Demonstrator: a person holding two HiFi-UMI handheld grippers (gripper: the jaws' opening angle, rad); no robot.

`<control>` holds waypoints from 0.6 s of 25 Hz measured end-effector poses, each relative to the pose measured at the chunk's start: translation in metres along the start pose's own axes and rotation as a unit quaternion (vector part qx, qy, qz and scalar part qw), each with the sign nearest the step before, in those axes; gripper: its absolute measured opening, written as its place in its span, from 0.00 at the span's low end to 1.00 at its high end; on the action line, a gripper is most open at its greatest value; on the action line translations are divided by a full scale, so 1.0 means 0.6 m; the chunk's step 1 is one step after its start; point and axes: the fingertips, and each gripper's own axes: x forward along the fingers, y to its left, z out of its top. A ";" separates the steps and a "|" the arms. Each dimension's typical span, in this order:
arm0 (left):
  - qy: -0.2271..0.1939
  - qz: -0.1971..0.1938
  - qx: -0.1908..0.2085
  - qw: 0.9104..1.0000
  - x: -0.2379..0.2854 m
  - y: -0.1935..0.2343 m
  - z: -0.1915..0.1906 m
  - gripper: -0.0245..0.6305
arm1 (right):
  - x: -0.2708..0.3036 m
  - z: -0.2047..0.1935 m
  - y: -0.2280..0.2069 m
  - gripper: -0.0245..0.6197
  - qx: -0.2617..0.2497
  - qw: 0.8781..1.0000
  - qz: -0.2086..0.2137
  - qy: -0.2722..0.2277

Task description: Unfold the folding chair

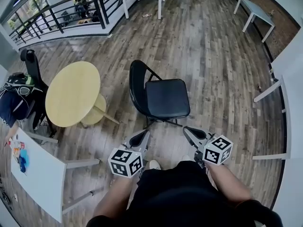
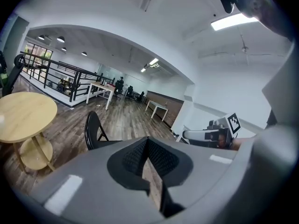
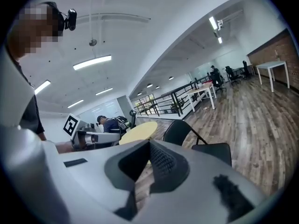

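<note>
The black folding chair (image 1: 166, 98) stands unfolded on the wood floor, its seat flat and its backrest (image 1: 137, 85) upright on the left. It also shows in the left gripper view (image 2: 93, 129) and the right gripper view (image 3: 211, 151). My left gripper (image 1: 144, 134) is shut and empty, held close to my body a short way in front of the chair's legs. To its right, my right gripper (image 1: 186, 129) is likewise shut on nothing. Neither touches the chair. Each gripper camera sees its own shut jaws (image 2: 148, 143) (image 3: 150, 147) and the other gripper (image 2: 211, 135) (image 3: 91, 137).
A round yellow table (image 1: 73, 92) stands left of the chair. An office chair with a backpack (image 1: 18, 87) is further left, and a person (image 3: 108, 123) sits there. A white table (image 1: 34, 174) is at lower left, white tables (image 1: 289, 74) at the right, and a railing (image 1: 61, 11) at the back.
</note>
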 end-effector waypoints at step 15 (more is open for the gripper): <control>-0.039 0.058 -0.021 0.997 0.026 -0.078 0.025 0.05 | -0.073 -0.018 -0.057 0.05 -0.021 0.999 0.027 0.042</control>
